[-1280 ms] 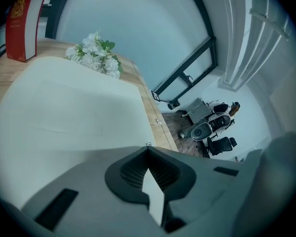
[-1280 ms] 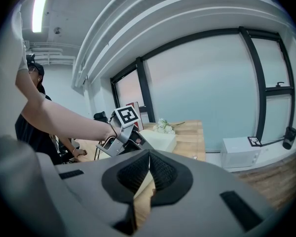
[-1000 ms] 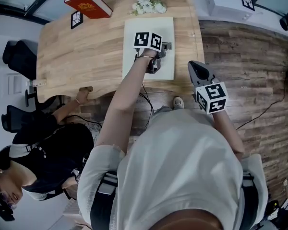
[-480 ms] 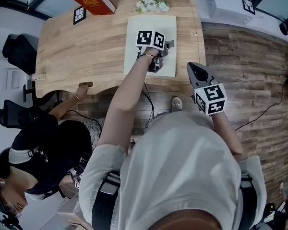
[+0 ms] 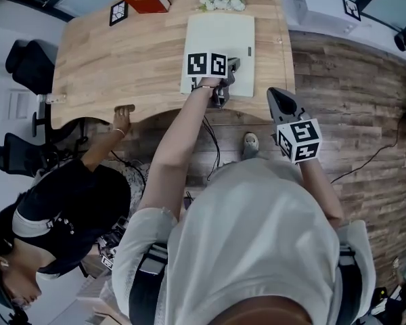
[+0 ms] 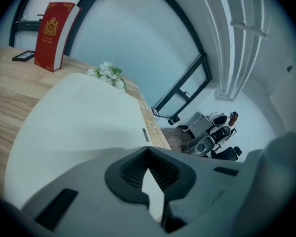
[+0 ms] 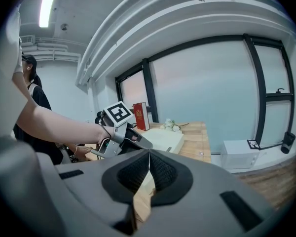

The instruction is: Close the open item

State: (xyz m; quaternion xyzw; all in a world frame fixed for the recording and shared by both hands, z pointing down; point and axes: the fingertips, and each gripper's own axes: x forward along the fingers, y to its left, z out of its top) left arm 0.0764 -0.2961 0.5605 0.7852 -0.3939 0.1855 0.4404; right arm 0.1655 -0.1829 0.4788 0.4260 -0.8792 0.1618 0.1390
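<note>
left tool (image 6: 148, 151), jaws together, hangs over the closed white box (image 5: 220, 34).

Table (image 5: 122, 59) — matt grained wood; case (image 5: 220, 36) — smooth, matt; floor (image 5: 345, 100) wood planks.

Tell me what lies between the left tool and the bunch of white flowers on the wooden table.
The flat cream-white case lies there, reaching from under the left tool toward the bunch of white flowers; the head view shows it.
</note>
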